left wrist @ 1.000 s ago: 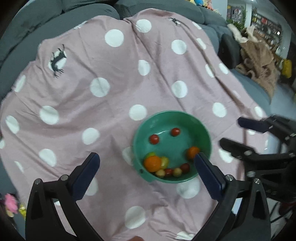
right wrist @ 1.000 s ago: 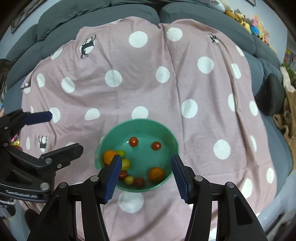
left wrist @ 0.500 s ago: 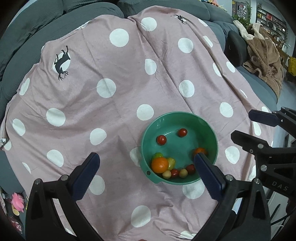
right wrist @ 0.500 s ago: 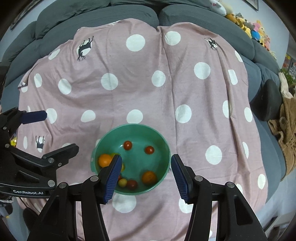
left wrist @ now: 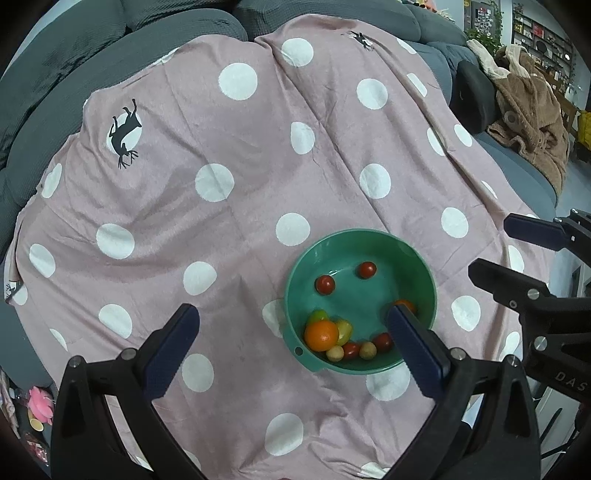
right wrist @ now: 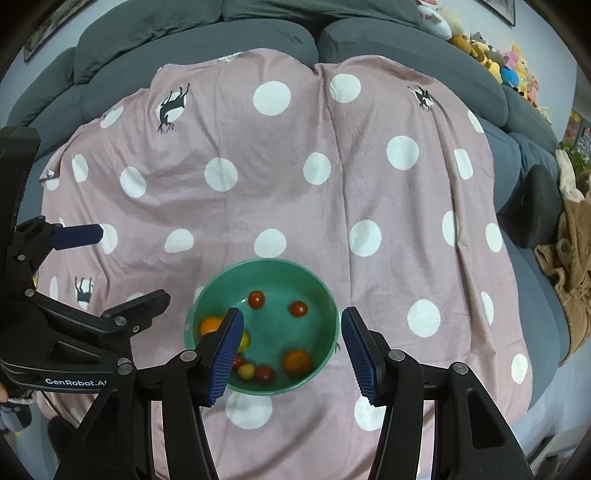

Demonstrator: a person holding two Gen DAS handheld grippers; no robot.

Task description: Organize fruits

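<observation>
I see a green bowl (left wrist: 421, 258) resting on a pink blanket (left wrist: 221, 229) with white dots, which is spread over a grey sofa (right wrist: 258, 33). The bowl holds all the fruit in view: two small red tomatoes (left wrist: 325, 284) lie apart toward its far side, one orange (left wrist: 321, 335) sits against the near-left wall with a green and a yellow piece touching it, and a row of small red and pale yellow pieces runs along the near wall. A second orange fruit (right wrist: 297, 362) lies at the near-right of the bowl in the right wrist view. I hold the left hand-held gripper (left wrist: 291, 330) above the blanket with its jaws spread wide and nothing between the pads; its right finger (left wrist: 417, 347) overlaps the near-right part of the bowl in the picture, and I cannot tell whether it touches the rim. I hold the right hand-held gripper (right wrist: 291, 339) over the near half of the bowl with its jaws partly apart and gripping nothing; its left finger (right wrist: 225, 350) covers part of the fruit cluster. From each wrist camera the other hand-held gripper shows at the frame edge, beside the bowl. A brown garment (left wrist: 532, 122) lies on the sofa at the far right, and a row of plush toys (right wrist: 495, 62) sits along the sofa back.
</observation>
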